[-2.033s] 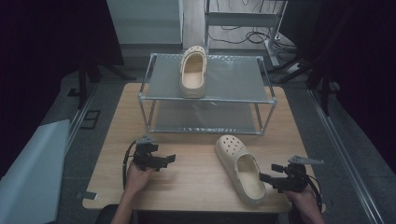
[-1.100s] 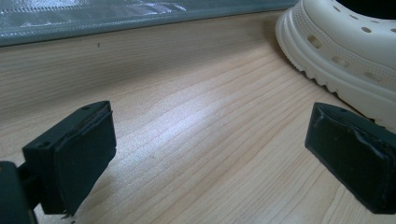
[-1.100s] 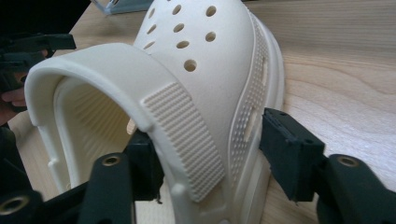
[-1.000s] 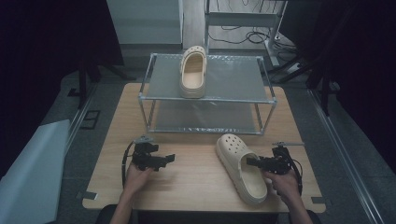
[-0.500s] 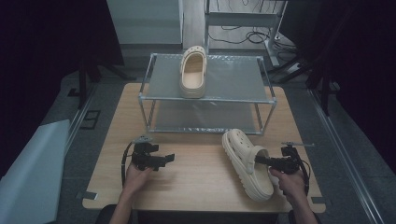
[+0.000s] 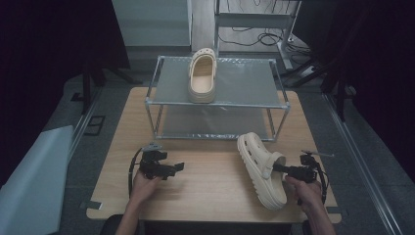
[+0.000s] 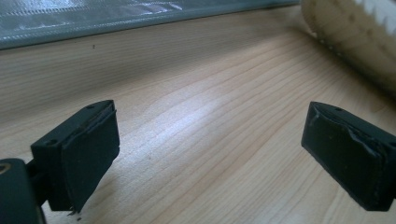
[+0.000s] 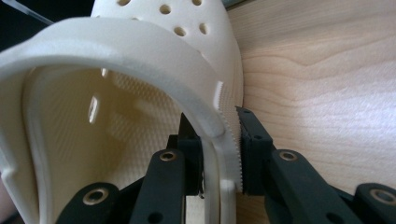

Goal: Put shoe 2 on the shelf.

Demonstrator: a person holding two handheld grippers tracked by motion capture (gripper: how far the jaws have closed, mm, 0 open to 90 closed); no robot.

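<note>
Clog (image 6: 262, 169) wall pinched in right gripper (image 6: 281, 169), sole hidden.

Lab: dark curtains (image 6: 58, 34), floor cables (image 6: 264, 36), metal rack (image 6: 220, 105) on wooden table (image 6: 215, 188)

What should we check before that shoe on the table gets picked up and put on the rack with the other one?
1. Grip on the shoe: the right gripper has its jaws shut on the side wall of the clog on the table, one jaw inside and one outside: ok.
2. Grip depth: only the rim edge is pinched, so it might slip: cannot tell.
3. Space on the rack's top shelf: bare beside the other clog: ok.
4. Left gripper: jaws open with nothing between them, resting apart from the shoe: ok.
5. Clog's sole: lying on its side, so it needs turning: not ok.
</note>
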